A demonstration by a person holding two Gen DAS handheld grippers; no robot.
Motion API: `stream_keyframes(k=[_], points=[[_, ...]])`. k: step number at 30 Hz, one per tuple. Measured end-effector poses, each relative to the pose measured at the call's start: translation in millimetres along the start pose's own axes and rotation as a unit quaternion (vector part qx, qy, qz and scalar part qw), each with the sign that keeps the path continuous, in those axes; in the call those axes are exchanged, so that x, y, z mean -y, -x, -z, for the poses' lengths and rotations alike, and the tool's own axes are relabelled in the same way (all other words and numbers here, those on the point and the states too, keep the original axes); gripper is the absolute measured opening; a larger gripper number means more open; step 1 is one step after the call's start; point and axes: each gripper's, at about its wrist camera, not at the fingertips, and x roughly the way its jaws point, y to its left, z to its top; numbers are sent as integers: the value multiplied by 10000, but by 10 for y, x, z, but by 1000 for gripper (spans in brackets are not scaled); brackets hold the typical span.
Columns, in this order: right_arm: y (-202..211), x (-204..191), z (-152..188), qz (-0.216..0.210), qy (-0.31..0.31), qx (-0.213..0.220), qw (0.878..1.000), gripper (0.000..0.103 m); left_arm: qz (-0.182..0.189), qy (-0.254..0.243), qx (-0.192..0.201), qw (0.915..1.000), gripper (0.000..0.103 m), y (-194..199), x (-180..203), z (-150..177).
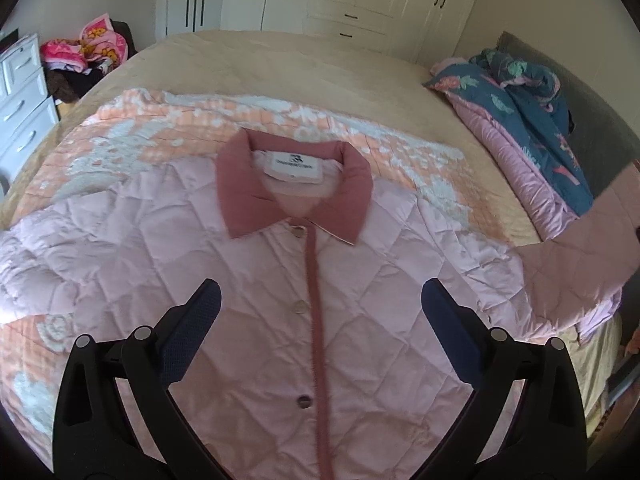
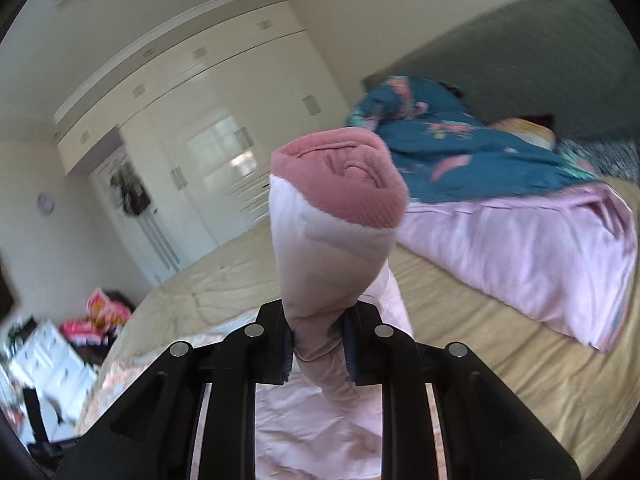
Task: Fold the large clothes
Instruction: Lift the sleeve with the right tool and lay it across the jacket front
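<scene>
Here the right gripper's (image 2: 318, 344) jaws clamp the jacket sleeve (image 2: 336, 216); left gripper's (image 1: 320, 312) gape.

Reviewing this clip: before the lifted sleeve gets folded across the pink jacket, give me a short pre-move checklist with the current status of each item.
1. Right tool clamped on the sleeve: ok, fabric pinched between the pads, dark pink cuff sticking out past them.
2. Left tool free: ok, open above the jacket, nothing between its fingers.
3. Jacket flat, front up, buttoned: ok as far as visible.
4. Collar lying neat: ok.
5. Other sleeve laid out: cannot tell, it runs out of view.
6. Hem straight: cannot tell, out of view.
</scene>
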Motion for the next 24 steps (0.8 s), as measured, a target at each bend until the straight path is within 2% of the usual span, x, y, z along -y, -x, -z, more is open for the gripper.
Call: stream_keyframes(k=[5, 8, 12, 18, 24], points=[[-54, -643, 165, -232, 586, -5, 9980, 17, 142, 260, 85, 9995, 94, 159, -333, -11], [-74, -994, 287, -224, 889, -3, 9958, 17, 136, 417, 56, 9990, 94, 198, -557, -15], [-142, -1368, 468, -297, 1073, -99, 9937, 17, 82, 582, 94, 9982, 94, 238, -821, -34], [-326, -1979, 695, -446, 1460, -289, 9879, 17, 262, 943, 192, 9950, 94, 322, -1174, -44], [-475, -2480, 919, -585, 1665, -444, 9833, 17, 535, 1234, 316, 9904, 94, 370, -1465, 93]])
